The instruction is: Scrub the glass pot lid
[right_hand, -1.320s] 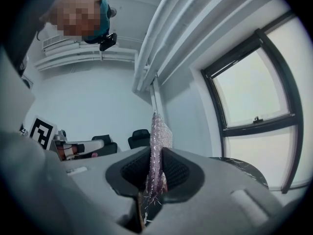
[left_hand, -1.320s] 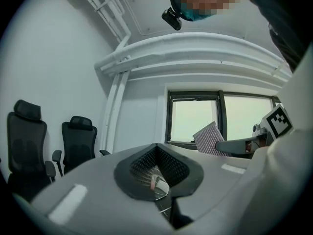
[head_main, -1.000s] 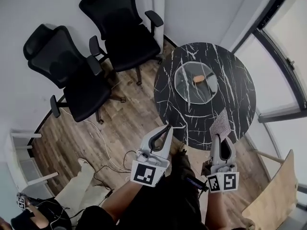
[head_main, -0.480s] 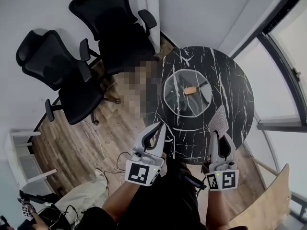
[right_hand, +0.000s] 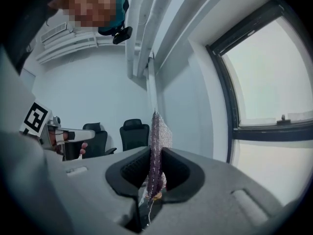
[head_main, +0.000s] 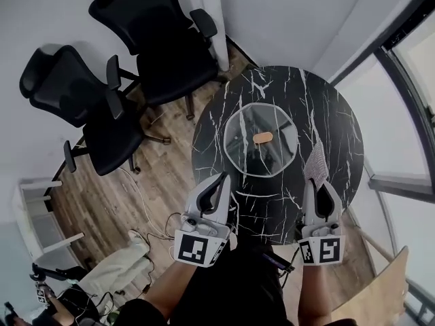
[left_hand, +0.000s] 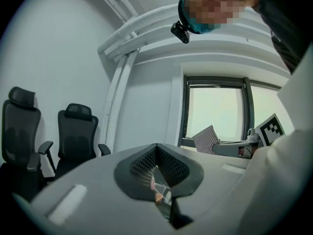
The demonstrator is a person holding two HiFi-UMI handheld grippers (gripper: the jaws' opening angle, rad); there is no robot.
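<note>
Two chairs [head_main: 153,43], marble table [head_main: 333,128], glass lid [head_main: 262,138]

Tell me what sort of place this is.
Probably a small office or meeting room: two black swivel office chairs, a round black marble-patterned table, and a large window beside it, over a wood-plank floor.

We note wood floor [head_main: 95,202], white walls [head_main: 292,19], two black chairs [head_main: 146,32] far left, a marble table [head_main: 340,134], windows [head_main: 425,53] right.
</note>
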